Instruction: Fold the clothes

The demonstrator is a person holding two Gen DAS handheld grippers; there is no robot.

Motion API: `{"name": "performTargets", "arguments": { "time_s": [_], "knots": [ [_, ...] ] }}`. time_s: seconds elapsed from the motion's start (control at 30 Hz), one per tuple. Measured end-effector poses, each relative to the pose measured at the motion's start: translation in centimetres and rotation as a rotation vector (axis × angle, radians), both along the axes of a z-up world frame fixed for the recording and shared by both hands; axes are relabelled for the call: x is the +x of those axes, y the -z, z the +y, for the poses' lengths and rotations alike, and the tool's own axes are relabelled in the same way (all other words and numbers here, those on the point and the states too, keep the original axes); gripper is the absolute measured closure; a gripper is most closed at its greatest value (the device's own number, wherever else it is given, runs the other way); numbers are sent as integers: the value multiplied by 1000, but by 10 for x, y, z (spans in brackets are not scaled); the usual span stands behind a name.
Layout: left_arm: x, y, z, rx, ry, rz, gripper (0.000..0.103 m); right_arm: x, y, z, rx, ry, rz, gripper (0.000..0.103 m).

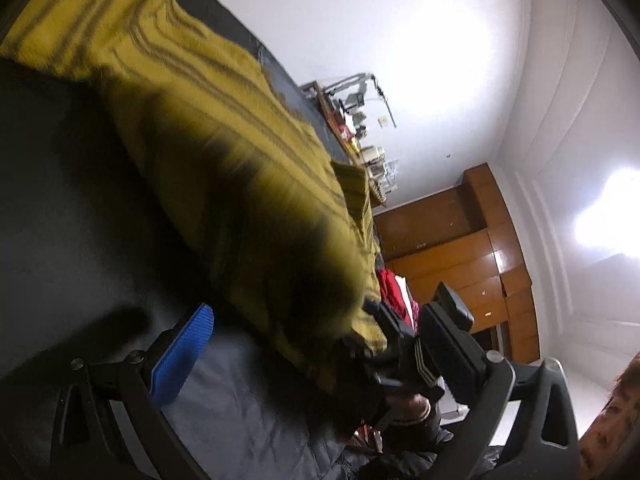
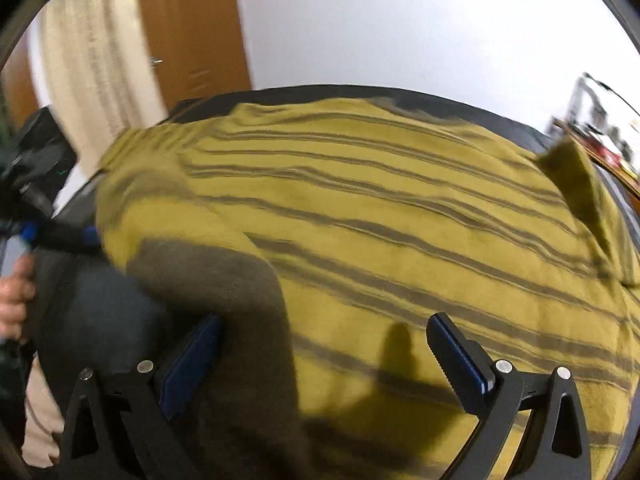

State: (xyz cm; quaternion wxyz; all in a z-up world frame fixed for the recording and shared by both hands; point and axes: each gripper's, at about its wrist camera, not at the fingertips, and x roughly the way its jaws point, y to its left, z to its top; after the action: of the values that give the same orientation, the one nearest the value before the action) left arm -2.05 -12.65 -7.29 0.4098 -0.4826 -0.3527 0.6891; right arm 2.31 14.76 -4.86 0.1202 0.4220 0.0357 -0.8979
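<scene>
A mustard-yellow garment [image 2: 400, 216] with grey stripes lies spread over a dark surface [image 2: 440, 98]. A grey-shaded folded part [image 2: 224, 300] lies at its near left. My right gripper [image 2: 324, 360] hovers just over the cloth, open, with its blue-padded fingers [image 2: 192, 360] far apart. In the left wrist view the same garment [image 1: 208, 120] runs diagonally, blurred. My left gripper [image 1: 324, 304] is open at its edge, and the blue pad [image 1: 180, 352] stands off the cloth. A hand [image 1: 412, 400] with dark gear sits by the other finger.
A grey sheet [image 1: 240, 400] lies under the garment's edge. A wooden wardrobe [image 1: 460, 248], a cluttered shelf [image 1: 360, 128] and red cloth [image 1: 392, 288] stand beyond. A wooden door [image 2: 188, 28] and pale curtain [image 2: 88, 60] are behind. The person's head [image 1: 616, 408] is near.
</scene>
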Motion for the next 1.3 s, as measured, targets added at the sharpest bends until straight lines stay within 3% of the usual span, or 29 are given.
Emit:
{"name": "performTargets", "arguments": {
  "time_s": [0.53, 0.77, 0.83, 0.87, 0.9, 0.97, 1.1, 1.3],
  "knots": [
    [4, -25, 61, -13, 11, 30, 0, 1, 5, 17, -251, -89, -29, 0],
    [-11, -21, 95, -200, -90, 20, 0, 8, 3, 20, -293, -105, -12, 0],
    [-14, -12, 93, -230, -100, -18, 9, 12, 0, 25, -303, -104, 1, 0],
    [-15, -5, 93, -249, -93, -41, 30, 14, -1, 28, -310, -101, 8, 0],
    [-15, 2, 92, -268, -86, -65, 61, 16, -3, 32, -316, -98, 16, 0],
    [-14, 11, 89, -299, -76, -99, 80, 20, -8, 40, -324, -89, 32, 0],
    [5, 3, 70, -317, -79, -85, 89, 25, -20, 60, -322, -56, 69, 0],
    [63, -19, 0, -386, -162, -62, 89, 29, -34, 90, -313, -2, 113, 0]
  ]
}}
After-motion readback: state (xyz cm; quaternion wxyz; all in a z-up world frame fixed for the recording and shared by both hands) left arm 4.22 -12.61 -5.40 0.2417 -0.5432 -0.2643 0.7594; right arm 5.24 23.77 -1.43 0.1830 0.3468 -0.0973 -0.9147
